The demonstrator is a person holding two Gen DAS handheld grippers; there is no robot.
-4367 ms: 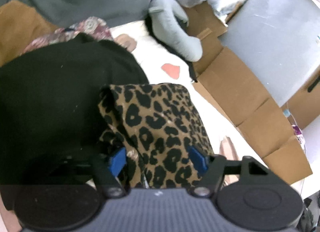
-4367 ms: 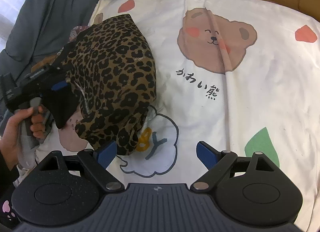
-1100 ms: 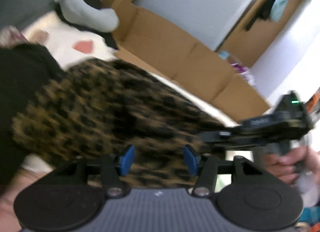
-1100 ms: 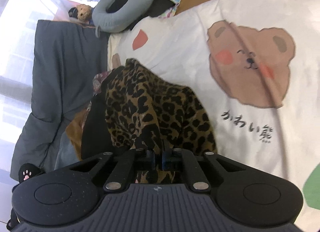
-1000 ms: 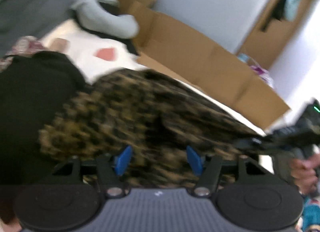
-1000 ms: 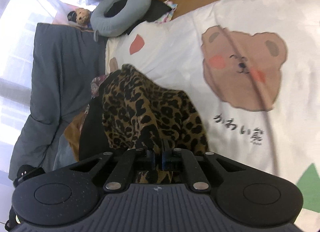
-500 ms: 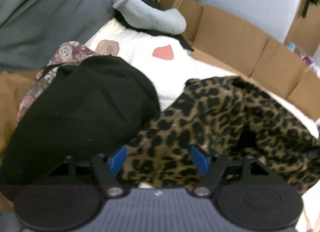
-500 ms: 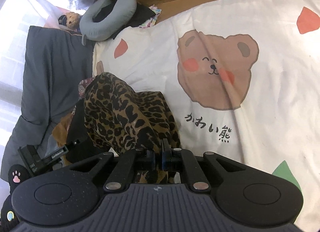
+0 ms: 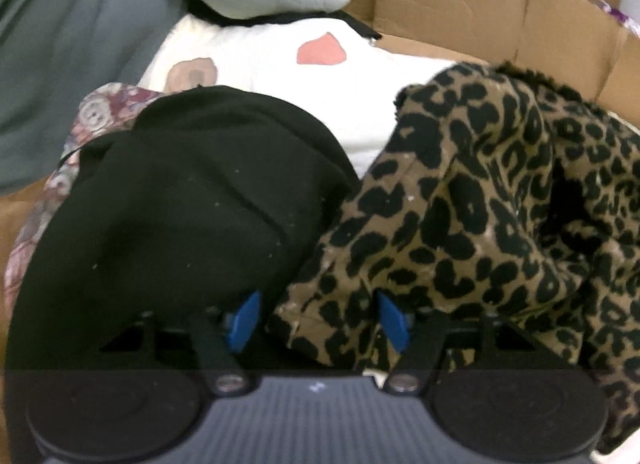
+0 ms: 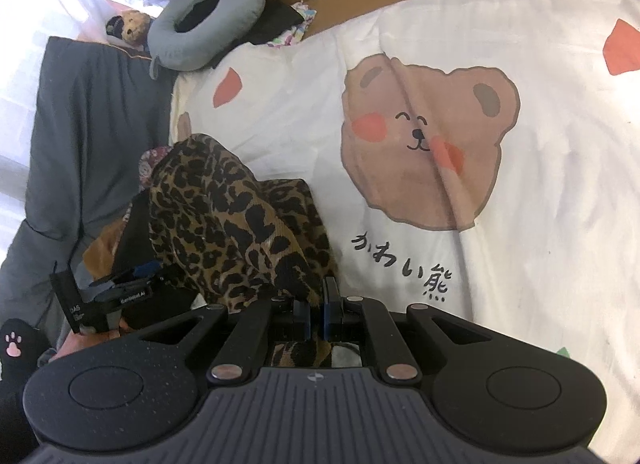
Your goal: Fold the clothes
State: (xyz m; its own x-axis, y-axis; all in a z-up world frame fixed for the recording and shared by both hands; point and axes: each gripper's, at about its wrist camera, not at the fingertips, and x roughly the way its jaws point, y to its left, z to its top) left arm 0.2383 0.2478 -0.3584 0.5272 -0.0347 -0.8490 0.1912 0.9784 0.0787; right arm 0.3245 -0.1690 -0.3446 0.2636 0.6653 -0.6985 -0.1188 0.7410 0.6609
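right gripper (image 10: 316, 314) had its blue pads pressed together on a fold of the leopard-print garment (image 10: 236, 232), which rose in a bunched heap from the pinch toward the left edge of the bear-print sheet (image 10: 540, 264). left gripper (image 9: 320, 322) was spread, its blue fingertips (image 9: 245, 320) standing apart with a hem of the leopard-print garment (image 9: 472, 223) hanging between them; whether either pad touched the cloth could not be told. in the right wrist view the left gripper (image 10: 136, 272) sat low at the garment's left side, against the pile. a black garment (image 9: 180, 215) lay heaped just beside the leopard one, touching it, with a floral cloth (image 9: 96, 111) showing under its far edge. grey blanket (image 10: 88, 135) ran along the sheet's left edge. grey neck pillow (image 10: 204, 23) lay at the sheet's far left corner, a small teddy bear (image 10: 130, 27) just beside it. cardboard (image 9: 460, 3) stood along the far edge of the sheet.
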